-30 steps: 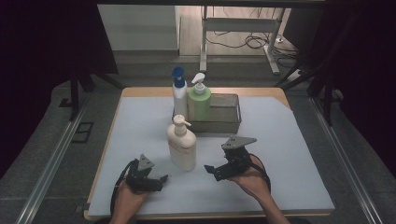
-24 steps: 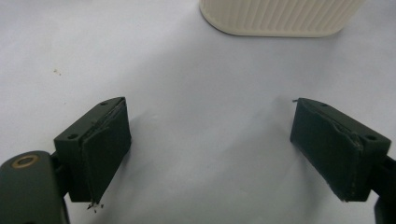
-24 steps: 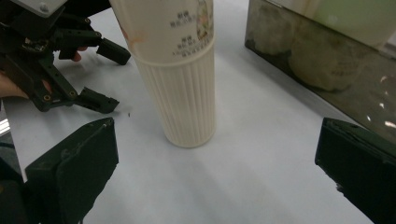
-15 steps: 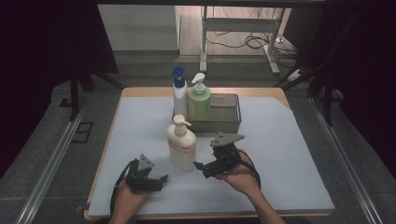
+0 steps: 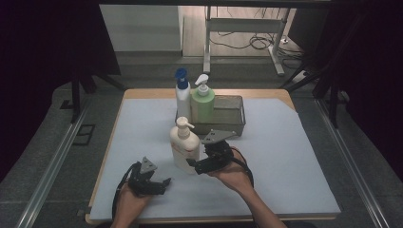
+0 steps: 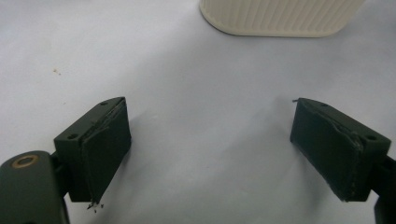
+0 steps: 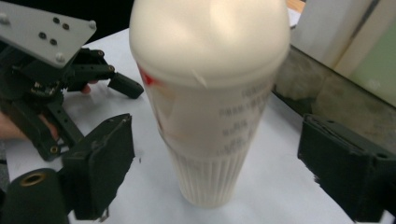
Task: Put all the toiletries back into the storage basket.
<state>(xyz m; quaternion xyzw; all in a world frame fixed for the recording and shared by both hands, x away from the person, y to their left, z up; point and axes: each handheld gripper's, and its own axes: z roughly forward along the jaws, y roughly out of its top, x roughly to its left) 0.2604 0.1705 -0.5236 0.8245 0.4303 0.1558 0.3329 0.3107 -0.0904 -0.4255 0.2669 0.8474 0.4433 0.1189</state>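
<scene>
A cream pump bottle (image 5: pixel 184 145) stands upright on the white mat, near the front centre. My right gripper (image 5: pixel 196 166) has come up to its lower right side. In the right gripper view the bottle (image 7: pixel 210 107) stands between the two black jaws of the right gripper (image 7: pixel 219 158). The jaws have just been closing, and a gap shows between each pad and the bottle. My left gripper (image 5: pixel 160 183) rests low at the front left, open, with only bare mat between the jaws of the left gripper (image 6: pixel 224 149). The bottle's ribbed base (image 6: pixel 280 16) lies beyond it.
A metal mesh basket (image 5: pixel 230 116) sits behind the cream bottle. A green pump bottle (image 5: pixel 203 102) and a white bottle with a blue cap (image 5: pixel 182 97) stand at its left end. The white mat (image 5: pixel 294 156) stretches bare to the right.
My right gripper has moved left towards the cream bottle, which now stands between its jaws. The left gripper has stayed put.
</scene>
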